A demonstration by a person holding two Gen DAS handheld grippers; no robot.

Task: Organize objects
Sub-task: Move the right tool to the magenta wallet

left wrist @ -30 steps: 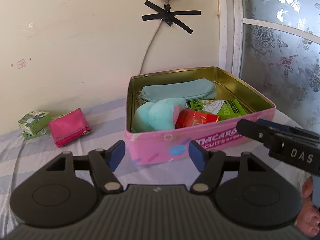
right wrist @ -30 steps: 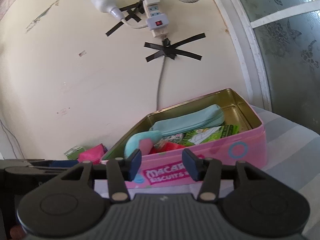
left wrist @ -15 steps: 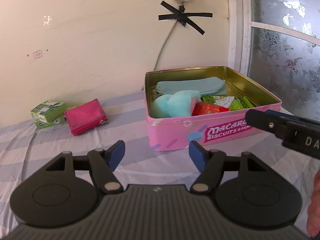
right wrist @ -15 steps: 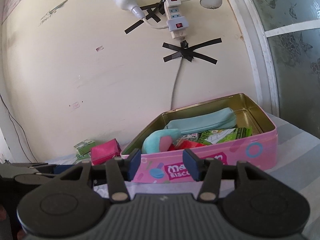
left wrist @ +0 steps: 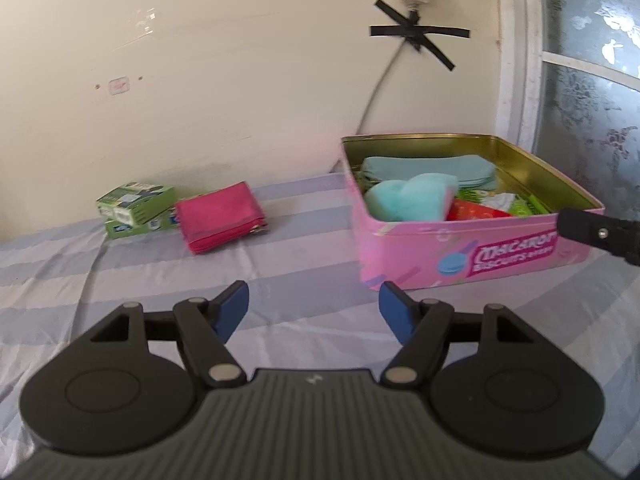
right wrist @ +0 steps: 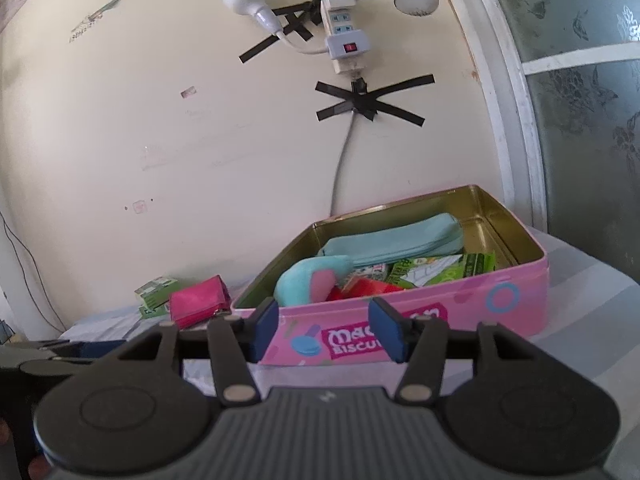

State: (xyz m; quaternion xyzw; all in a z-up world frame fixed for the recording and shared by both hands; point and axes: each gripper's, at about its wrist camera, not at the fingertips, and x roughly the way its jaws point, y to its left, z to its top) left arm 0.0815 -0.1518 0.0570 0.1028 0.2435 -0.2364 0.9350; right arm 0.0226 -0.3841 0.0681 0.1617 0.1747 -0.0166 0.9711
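Note:
An open pink biscuit tin (left wrist: pixel 460 256) (right wrist: pixel 472 308) stands on the striped cloth at the right. It holds a teal pouch (left wrist: pixel 424 168) (right wrist: pixel 392 236), a teal plush toy (left wrist: pixel 412 200) (right wrist: pixel 304 284), a red packet (left wrist: pixel 476 212) and green packets (right wrist: pixel 440 268). A pink pouch (left wrist: pixel 220 216) (right wrist: pixel 196 300) and green boxes (left wrist: pixel 136 208) (right wrist: pixel 154 294) lie left of the tin by the wall. My left gripper (left wrist: pixel 314 308) is open and empty, above the cloth in front of them. My right gripper (right wrist: pixel 326 332) is open and empty, just before the tin's front wall.
A cream wall with a taped power strip (right wrist: pixel 344 36) and cable (left wrist: pixel 380 84) is behind. A frosted glass door (left wrist: pixel 592 80) is at the right. The right gripper's body (left wrist: pixel 600 232) shows at the left wrist view's right edge.
Both grippers have drawn back from the tin and swung left, so the pink pouch and green boxes sit nearer the middle of the views. Both stay open and empty.

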